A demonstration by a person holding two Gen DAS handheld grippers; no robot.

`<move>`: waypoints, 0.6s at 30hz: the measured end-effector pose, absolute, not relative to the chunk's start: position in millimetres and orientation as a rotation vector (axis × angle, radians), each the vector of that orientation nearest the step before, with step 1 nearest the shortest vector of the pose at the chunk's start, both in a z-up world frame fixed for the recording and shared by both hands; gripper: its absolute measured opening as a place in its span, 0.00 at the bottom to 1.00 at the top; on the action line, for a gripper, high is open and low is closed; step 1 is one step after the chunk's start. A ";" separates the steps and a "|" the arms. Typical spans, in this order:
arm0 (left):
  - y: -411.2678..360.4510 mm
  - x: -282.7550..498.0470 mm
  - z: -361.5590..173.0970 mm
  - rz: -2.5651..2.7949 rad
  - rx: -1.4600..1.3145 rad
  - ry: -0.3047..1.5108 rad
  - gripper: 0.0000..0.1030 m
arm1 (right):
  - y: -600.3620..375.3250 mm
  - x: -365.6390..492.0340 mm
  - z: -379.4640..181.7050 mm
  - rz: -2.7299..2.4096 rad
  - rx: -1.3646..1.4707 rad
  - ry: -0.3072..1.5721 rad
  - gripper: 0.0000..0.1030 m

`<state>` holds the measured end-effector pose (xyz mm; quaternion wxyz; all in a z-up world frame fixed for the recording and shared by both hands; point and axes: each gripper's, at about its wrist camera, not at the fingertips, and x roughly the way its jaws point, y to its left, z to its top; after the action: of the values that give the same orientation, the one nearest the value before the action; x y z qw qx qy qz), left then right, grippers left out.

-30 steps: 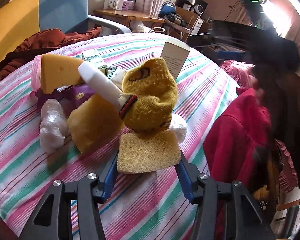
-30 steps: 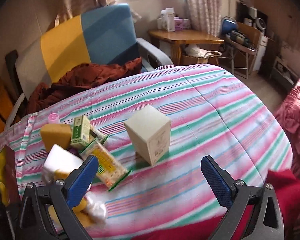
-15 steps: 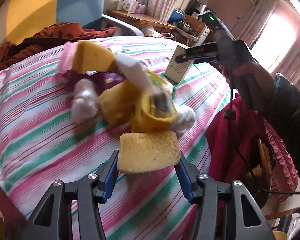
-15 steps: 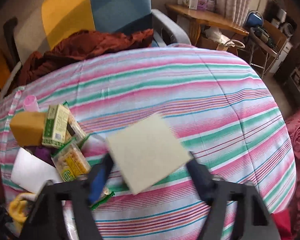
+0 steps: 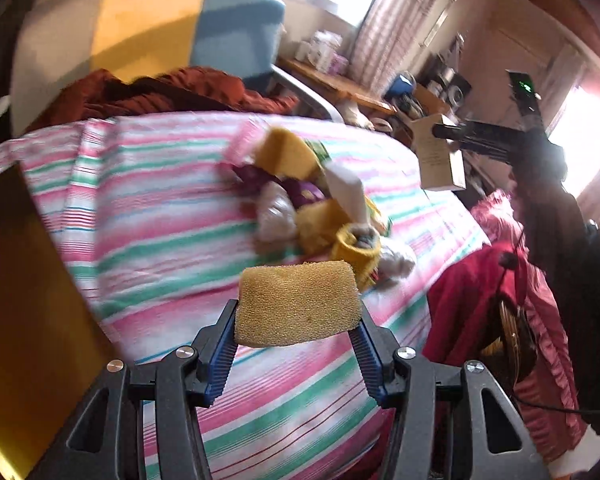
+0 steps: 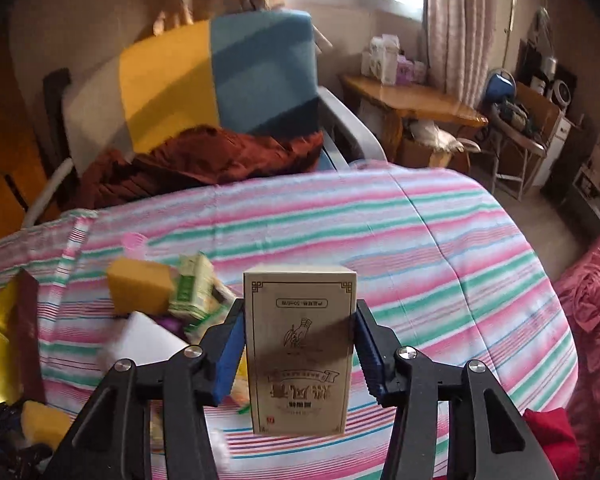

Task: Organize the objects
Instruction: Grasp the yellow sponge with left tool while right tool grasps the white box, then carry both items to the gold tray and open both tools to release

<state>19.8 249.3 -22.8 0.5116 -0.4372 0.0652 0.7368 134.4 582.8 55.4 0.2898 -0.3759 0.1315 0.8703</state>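
My left gripper [image 5: 296,320] is shut on a yellow sponge [image 5: 296,304] and holds it above the striped tablecloth [image 5: 160,216]. My right gripper [image 6: 298,340] is shut on a beige printed box [image 6: 300,348], lifted off the cloth; the box also shows in the left wrist view [image 5: 440,160], held up at the right. A heap of objects lies on the cloth: an orange sponge [image 6: 140,286], a green carton [image 6: 192,288], a white block [image 6: 144,340], a yellow sock [image 5: 356,248] and a plastic-wrapped bundle [image 5: 274,212].
A yellow-and-blue armchair [image 6: 216,72] with a rust-brown cloth [image 6: 204,160] stands behind the table. A red garment [image 5: 472,300] hangs at the table's right edge. A gold-coloured box [image 5: 24,320] sits at the left edge. A wooden side table [image 6: 412,104] stands behind.
My right gripper closed on the beige box and lifted it off the cloth. My left gripper pulled back and up with the yellow sponge, away from the heap.
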 end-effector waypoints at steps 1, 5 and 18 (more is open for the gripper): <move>242.5 17.3 -19.1 1.791 -1.047 0.143 0.53 | 573.1 130.8 62.8 2.348 -0.986 0.333 0.50; 205.4 3.0 -3.8 1.892 -1.025 0.086 0.53 | 530.2 106.1 87.1 2.482 -0.959 0.300 0.50; 51.8 -42.9 -0.5 2.316 -1.091 -0.041 0.53 | 345.9 -21.9 81.0 2.941 -1.152 0.290 0.50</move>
<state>-42.9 51.8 -0.5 0.2867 -0.4081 -0.0152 0.8666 -21.9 345.9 81.0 -0.0150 -0.3633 0.0914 0.9271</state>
